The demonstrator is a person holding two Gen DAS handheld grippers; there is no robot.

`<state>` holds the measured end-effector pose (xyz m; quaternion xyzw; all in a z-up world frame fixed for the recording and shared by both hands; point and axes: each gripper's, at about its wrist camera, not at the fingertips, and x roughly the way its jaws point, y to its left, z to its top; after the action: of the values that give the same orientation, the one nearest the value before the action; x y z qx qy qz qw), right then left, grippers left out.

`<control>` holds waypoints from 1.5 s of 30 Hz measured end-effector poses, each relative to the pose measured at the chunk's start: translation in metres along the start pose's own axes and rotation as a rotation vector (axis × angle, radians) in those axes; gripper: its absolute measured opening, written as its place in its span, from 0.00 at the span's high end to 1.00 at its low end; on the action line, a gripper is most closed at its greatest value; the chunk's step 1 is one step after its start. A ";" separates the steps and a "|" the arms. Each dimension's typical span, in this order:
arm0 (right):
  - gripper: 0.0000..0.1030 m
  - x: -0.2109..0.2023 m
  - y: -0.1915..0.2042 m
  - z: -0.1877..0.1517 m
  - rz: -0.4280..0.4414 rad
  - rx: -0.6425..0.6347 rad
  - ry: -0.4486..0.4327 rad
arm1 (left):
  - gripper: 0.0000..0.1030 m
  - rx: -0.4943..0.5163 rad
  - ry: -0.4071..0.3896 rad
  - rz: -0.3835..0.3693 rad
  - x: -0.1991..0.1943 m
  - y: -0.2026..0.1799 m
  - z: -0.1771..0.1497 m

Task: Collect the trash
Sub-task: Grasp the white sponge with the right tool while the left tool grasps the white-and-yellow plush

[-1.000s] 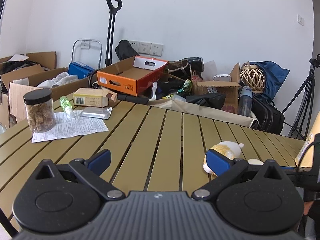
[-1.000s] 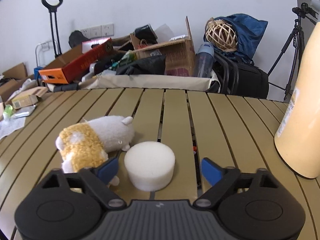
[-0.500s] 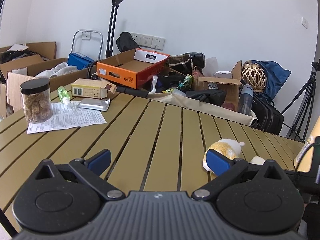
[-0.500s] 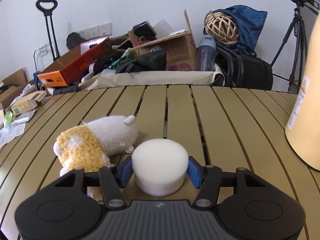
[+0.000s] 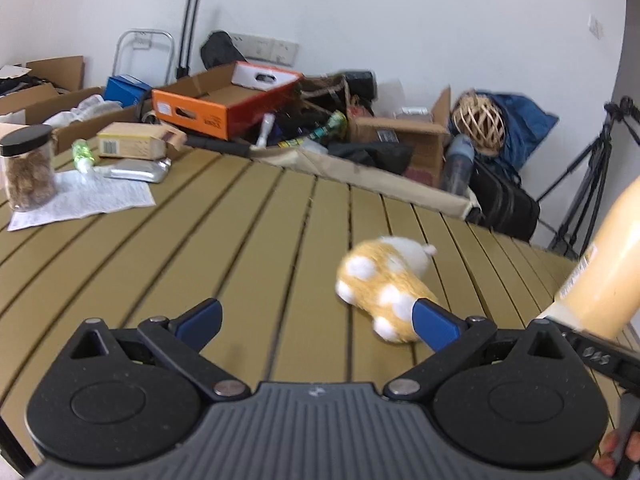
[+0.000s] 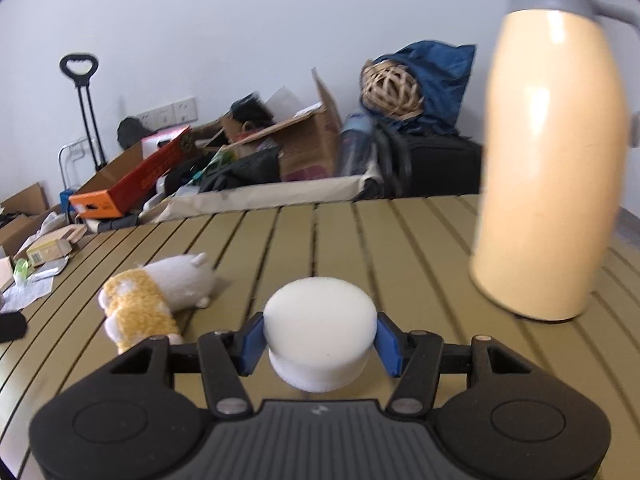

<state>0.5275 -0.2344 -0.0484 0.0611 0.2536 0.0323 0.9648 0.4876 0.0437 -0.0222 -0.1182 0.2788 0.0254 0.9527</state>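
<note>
1. The right gripper (image 6: 319, 338) is clenched on a white foam puck (image 6: 320, 334) at lower centre of the right wrist frame — both blue pads press its sides, and it looks lifted just off the slatted table (image 6: 408, 248)
2. Left of the puck, at lower left of that frame, a yellow-and-white plush toy (image 6: 160, 294) lies on its side on the slats, apart from the puck
3. A tall cream thermos jug (image 6: 552, 168) with a grey lid stands on the table at the right edge of the frame
4. The left gripper (image 5: 316, 320) is released, its blue fingers spread wide over bare slats at the bottom of the left wrist frame; the plush toy (image 5: 384, 286) sits just past the right finger
5. At far left of the left wrist frame, a black-lidded jar (image 5: 28, 166) stands on a printed sheet (image 5: 84, 198) — beside it lie a green bottle (image 5: 82, 154), a silver pouch (image 5: 134, 169) and a small carton (image 5: 134, 142)
</note>
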 end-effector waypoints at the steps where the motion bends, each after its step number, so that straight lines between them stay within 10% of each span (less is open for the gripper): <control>1: 0.46 -0.004 -0.007 0.000 -0.003 0.004 -0.009 | 0.00 0.011 0.010 0.002 0.003 -0.008 0.000; 31: 0.45 -0.029 -0.128 -0.019 -0.144 0.168 -0.157 | 0.00 0.041 0.210 0.330 0.128 -0.110 0.031; 45: 0.45 -0.028 -0.131 -0.021 -0.114 0.195 -0.149 | 0.33 0.013 0.255 0.332 0.134 -0.107 0.025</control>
<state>0.4971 -0.3647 -0.0706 0.1421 0.1861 -0.0521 0.9708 0.6261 -0.0564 -0.0514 -0.0666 0.4131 0.1649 0.8932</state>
